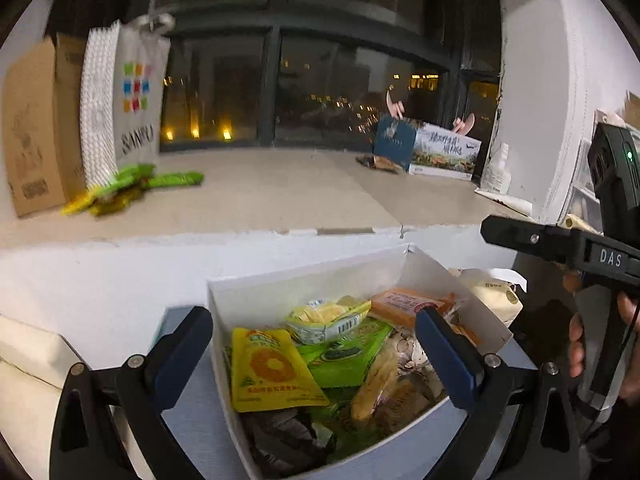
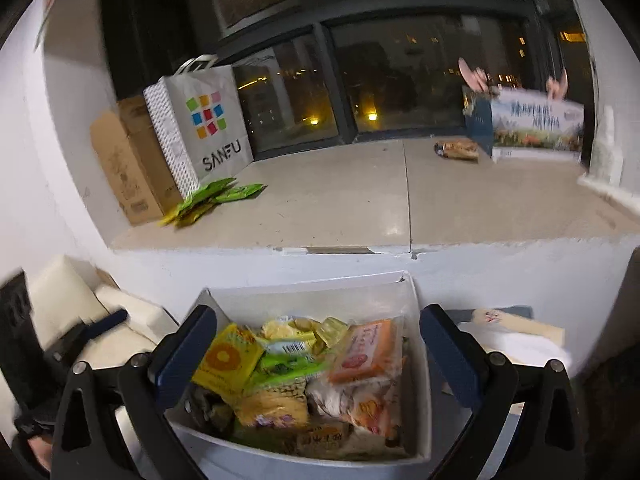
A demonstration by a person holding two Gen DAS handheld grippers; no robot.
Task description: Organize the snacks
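Crinkly packets (image 1: 276,364) are heaped in the white box (image 2: 304,296), so several could be snagged together by either wide-apart, empty claw (image 1: 314,356) (image 2: 316,354).

Green snack packets (image 1: 132,188) on sill: motion-blurred, print unreadable. White box (image 2: 420,304) near rim cut by bottom edge; lower snacks buried under top layer. Right gripper (image 1: 490,230) tips partly out of frame right. Brown packet (image 2: 458,149) too small to identify.
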